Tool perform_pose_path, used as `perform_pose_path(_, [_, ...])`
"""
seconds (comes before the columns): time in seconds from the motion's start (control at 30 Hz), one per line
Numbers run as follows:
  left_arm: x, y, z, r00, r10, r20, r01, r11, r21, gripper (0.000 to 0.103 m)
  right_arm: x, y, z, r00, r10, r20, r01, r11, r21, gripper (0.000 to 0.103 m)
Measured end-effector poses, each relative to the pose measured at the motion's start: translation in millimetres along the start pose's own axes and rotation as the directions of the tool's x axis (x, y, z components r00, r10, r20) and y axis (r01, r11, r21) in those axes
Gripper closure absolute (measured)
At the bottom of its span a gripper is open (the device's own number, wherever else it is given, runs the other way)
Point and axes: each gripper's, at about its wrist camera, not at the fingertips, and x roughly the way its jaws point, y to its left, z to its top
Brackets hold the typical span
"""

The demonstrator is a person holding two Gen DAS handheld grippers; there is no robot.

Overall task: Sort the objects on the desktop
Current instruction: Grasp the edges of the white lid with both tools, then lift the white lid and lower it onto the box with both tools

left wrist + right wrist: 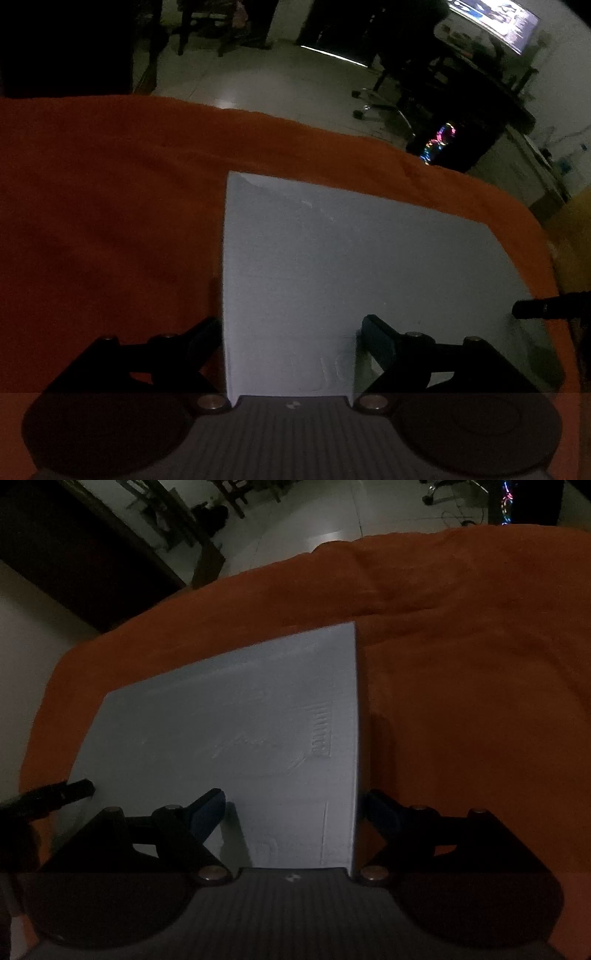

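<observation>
- At the bottom of the left wrist view, the left gripper (290, 341) has its jaws set wide apart; one dark finger sits just off the left edge of a flat, pale grey-blue rectangular box (332, 266), the other finger over the box's top face. Whether either pad touches the box I cannot tell.
- At the bottom of the right wrist view, the right gripper (291, 816) also stands wide, straddling the box's (240, 731) right edge: its left finger over the top face, its right finger just beyond the edge, above the cloth.
- The box fills the centre and lower right of the left view, and the centre and lower left of the right view. Its top shows faint scuffs and an embossed row of short ribs (320, 734) near its right edge.
- A black rod-like tip (550, 304) reaches in at the right edge of the left view; a similar dark tip (55, 794) shows at the left edge of the right view, touching or just beside the box's near corner.
- The box lies on a rumpled orange cloth (110, 203) covering the table, which spreads across the middle of both views (480, 683).
- Beyond the cloth's far edge lies a pale tiled floor (277, 81), dimly lit.
- Far upper right in the left view: a lit screen (495, 18), and a dark computer case with coloured lights (441, 142).
</observation>
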Motion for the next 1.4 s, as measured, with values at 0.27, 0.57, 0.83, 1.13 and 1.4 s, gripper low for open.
perform_pose_path(0.27, [-66.0,-24.9,-37.2,1.000,0.025,0.017,-0.026,0.998,0.061,0.019,-55.9,19.3,-48.4,0.999,0.023,0.029,-0.022,1.000,-0.011,0.017])
perform_pose_path(0.57, [-74.6,-21.4,-106.7,0.994,0.085,-0.066,-0.079,0.993,0.085,0.025,-72.2,28.9,-109.8,1.000,-0.008,0.029,0.009,1.000,-0.029,0.020])
perform_pose_path(0.83, [-90.3,-29.2,-140.1,0.993,0.114,-0.006,-0.112,0.987,0.113,0.023,-59.0,31.0,-160.0,0.997,-0.074,0.017,0.075,0.993,-0.087,0.020])
perform_pose_path(1.13, [-108.7,-43.3,-170.9,0.991,0.129,-0.028,-0.124,0.984,0.124,0.020,-54.6,44.7,-168.6,0.993,-0.107,-0.045,0.102,0.988,-0.114,0.020])
perform_pose_path(1.4, [-127.9,-59.1,-207.8,0.988,0.138,-0.066,-0.126,0.979,0.161,0.017,-55.1,51.9,-194.4,0.983,-0.138,-0.123,0.122,0.985,-0.125,0.020])
